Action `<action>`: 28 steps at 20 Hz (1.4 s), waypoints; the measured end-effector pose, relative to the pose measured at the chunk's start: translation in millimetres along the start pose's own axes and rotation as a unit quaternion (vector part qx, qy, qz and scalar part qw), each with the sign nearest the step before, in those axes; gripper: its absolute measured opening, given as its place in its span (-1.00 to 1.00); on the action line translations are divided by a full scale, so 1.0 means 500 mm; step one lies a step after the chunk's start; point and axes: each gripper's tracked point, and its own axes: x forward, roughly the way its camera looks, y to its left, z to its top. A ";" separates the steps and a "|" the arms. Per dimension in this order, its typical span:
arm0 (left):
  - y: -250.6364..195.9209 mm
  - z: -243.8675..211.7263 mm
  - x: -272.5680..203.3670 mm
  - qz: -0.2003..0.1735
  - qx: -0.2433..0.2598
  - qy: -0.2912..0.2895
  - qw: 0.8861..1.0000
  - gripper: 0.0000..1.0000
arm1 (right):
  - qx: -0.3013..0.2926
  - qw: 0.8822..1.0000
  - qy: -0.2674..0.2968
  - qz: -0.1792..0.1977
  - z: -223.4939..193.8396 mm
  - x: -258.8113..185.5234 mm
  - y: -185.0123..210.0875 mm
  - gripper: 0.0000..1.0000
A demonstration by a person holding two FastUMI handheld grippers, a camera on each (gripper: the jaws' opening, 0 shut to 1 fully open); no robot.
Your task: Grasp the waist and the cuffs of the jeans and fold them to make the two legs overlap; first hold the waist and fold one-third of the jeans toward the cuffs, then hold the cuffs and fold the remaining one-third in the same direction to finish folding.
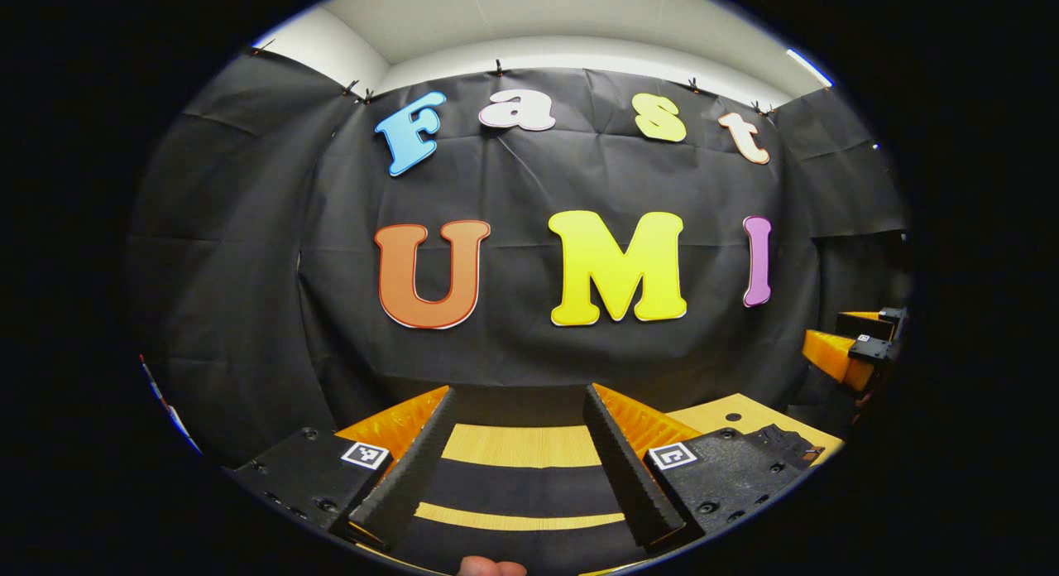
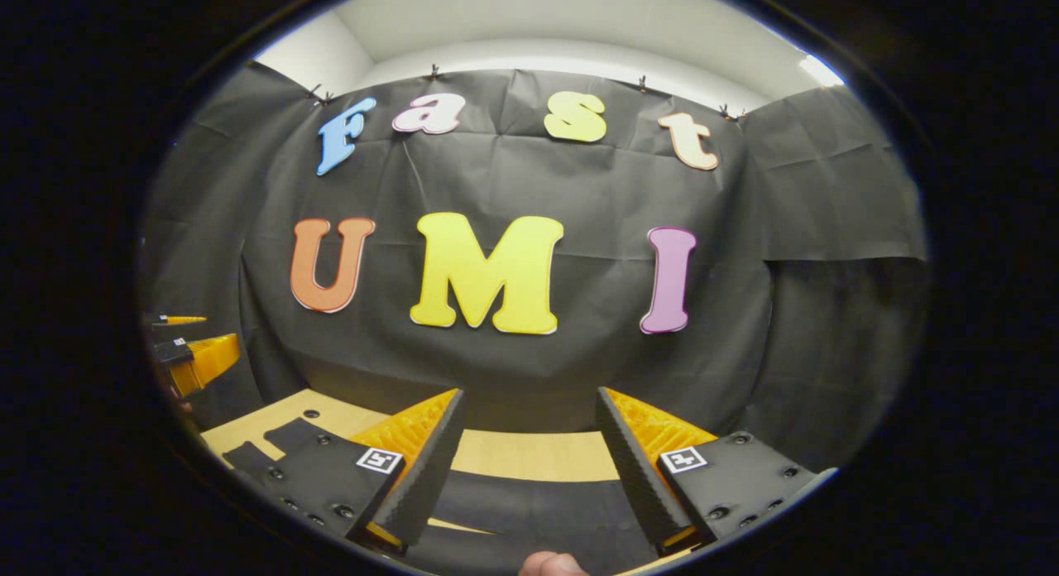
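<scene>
The jeans are dark cloth lying flat on a wooden table, below and between my left gripper's fingers. My left gripper is held above them, open, with nothing between its fingers. In the right gripper view the jeans also lie low between the fingers, with another dark part at the left. My right gripper hovers open and grips nothing. Each gripper appears at the edge of the other's view: the right gripper and the left gripper.
The booth's black cloth wall stands close behind the table's far edge. Bare wood shows past the jeans. A fingertip of the holding hand peeks in at the bottom, and a thumb likewise.
</scene>
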 end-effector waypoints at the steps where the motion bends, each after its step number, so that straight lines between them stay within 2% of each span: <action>1: 0.005 -0.008 0.002 0.002 0.000 0.005 1.000 0.96 | -0.001 1.000 0.004 -0.005 -0.008 0.000 -0.017 0.94; 6: 0.092 -0.046 0.004 0.033 0.001 0.030 0.999 0.96 | -0.001 0.998 0.029 -0.055 -0.046 -0.011 -0.149 0.92; 9: 0.186 -0.113 -0.006 0.081 -0.021 0.074 0.994 0.99 | 0.021 0.993 0.076 -0.083 -0.112 -0.028 -0.241 0.96; 13: 0.326 -0.250 -0.058 0.159 -0.089 0.153 0.971 1.00 | 0.084 0.977 0.147 -0.126 -0.211 -0.061 -0.358 0.92; 16: 0.372 -0.369 -0.121 0.184 -0.159 0.229 0.943 0.97 | 0.136 0.958 0.220 -0.123 -0.307 -0.106 -0.386 0.97; 17: 0.376 -0.410 -0.139 0.190 -0.191 0.249 0.930 0.98 | 0.167 0.948 0.243 -0.123 -0.337 -0.117 -0.392 0.92; 18: 0.372 -0.440 -0.152 0.195 -0.230 0.266 0.916 0.97 | 0.198 0.936 0.264 -0.124 -0.370 -0.129 -0.398 0.97; 20: 0.364 -0.495 -0.183 0.205 -0.325 0.292 0.876 0.97 | 0.264 0.908 0.297 -0.133 -0.427 -0.140 -0.411 0.99; 22: 0.350 -0.551 -0.199 0.218 -0.423 0.313 0.822 0.97 | 0.317 0.879 0.326 -0.142 -0.479 -0.152 -0.415 0.97; 24: 0.349 -0.604 -0.212 0.234 -0.500 0.323 0.769 0.98 | 0.355 0.855 0.346 -0.149 -0.514 -0.173 -0.421 0.97; 25: 0.348 -0.621 -0.211 0.245 -0.526 0.324 0.747 0.98 | 0.362 0.849 0.354 -0.151 -0.534 -0.178 -0.421 0.97; 26: 0.346 -0.631 -0.205 0.251 -0.546 0.325 0.730 0.99 | 0.364 0.845 0.360 -0.152 -0.544 -0.179 -0.421 0.97; 28: 0.341 -0.639 -0.188 0.258 -0.566 0.327 0.711 0.98 | 0.365 0.840 0.370 -0.158 -0.555 -0.186 -0.421 0.97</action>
